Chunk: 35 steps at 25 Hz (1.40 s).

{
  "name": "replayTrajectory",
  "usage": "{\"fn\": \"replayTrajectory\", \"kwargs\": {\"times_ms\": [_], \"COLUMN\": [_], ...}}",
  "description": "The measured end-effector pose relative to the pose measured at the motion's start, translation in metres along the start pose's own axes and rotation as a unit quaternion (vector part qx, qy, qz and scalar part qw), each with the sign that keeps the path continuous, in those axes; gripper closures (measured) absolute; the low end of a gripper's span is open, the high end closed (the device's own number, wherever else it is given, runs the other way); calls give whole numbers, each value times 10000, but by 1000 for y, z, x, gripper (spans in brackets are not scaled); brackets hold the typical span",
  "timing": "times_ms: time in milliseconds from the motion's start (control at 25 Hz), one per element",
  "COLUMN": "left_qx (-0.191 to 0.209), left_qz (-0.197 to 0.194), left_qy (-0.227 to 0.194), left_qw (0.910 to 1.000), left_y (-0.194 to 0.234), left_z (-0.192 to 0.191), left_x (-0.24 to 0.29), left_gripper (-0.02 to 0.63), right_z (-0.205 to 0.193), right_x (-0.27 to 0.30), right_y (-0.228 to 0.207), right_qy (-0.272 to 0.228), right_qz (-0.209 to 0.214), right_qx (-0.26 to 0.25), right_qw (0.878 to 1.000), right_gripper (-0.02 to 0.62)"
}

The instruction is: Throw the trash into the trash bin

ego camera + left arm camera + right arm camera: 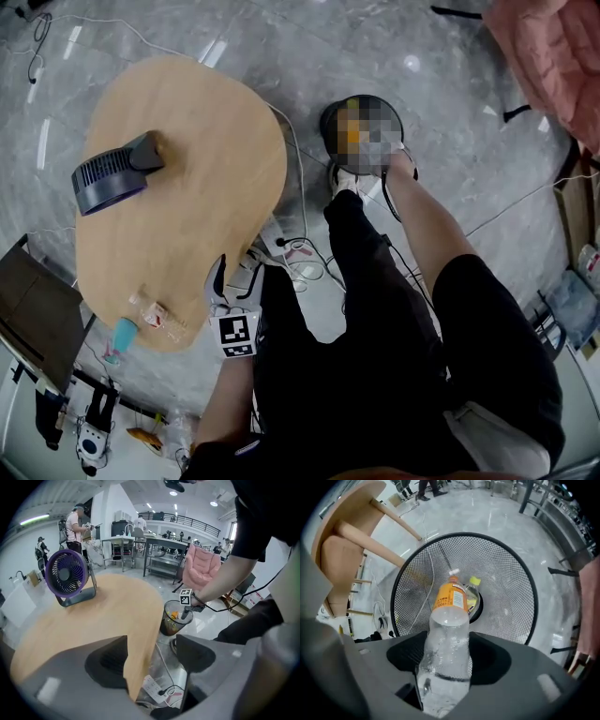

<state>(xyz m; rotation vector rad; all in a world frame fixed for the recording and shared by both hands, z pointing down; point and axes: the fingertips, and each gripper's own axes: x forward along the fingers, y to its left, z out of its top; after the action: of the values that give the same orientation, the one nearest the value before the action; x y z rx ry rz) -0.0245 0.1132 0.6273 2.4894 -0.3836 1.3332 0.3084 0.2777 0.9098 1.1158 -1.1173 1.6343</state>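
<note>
Up top in the head view: 1 rounded wooden table, 1 ribbed blue fan on it, and some crinkly clear wrap at the edge near the left gripper. 1 round black bin sits on the marble floor.

Left gripper view: fingers spread w/ nothing gripped, table edge btwn them, bin well beyond the tips.

Right gripper view: right gripper clamped on 1 clear plastic bottle, orange-label end sticking past the fingertips over the mesh bin. 1 second bottle, yellow cap, lies at the bottom.
</note>
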Motion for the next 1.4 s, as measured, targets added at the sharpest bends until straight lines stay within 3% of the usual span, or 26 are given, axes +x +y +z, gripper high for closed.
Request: {"fn": "replayTrajectory", "kwargs": {"times_ms": [360,520,720,800,920,1040,1200,1400], "left_qx": [-77,-83,-60,-80,-125,-156,-198,-409], "left_qz": [-75,-126,-137,-115,-26,106,382,868], "left_qy": [15,21,-94,-168,-299,-441,-677,-995], "left_qw": [9999,9999,9998,9998,9995,9988,9968,9904], "left_y": [-1,-4,-5,-5,1,9,25,53], "left_z": [-14,-18,-11,-8,-6,-5,-3,-12], "left_x": [9,10,3,-2,-13,-26,-45,-80], "left_gripper": [273,273,272,272,272,273,273,273], "right_z": [27,33,12,12,30,34,35,40], "right_x": [27,14,-24,-41,-94,-150,-205,-259], "right_y": [1,-3,-11,5,33,67,132,246], "right_qy": [75,-249,-508,-1122,-2496,-3415,-4129,-4619], "right_qz": [-195,-404,-803,-623,-685,-795,-484,261], "right_qx": [-492,-680,-507,-436,-587,-648,-793,-1291], "right_qw": [9986,9966,9942,9908,9641,9343,9060,8771], "right_gripper": [275,222,185,181,183,184,193,204]}}
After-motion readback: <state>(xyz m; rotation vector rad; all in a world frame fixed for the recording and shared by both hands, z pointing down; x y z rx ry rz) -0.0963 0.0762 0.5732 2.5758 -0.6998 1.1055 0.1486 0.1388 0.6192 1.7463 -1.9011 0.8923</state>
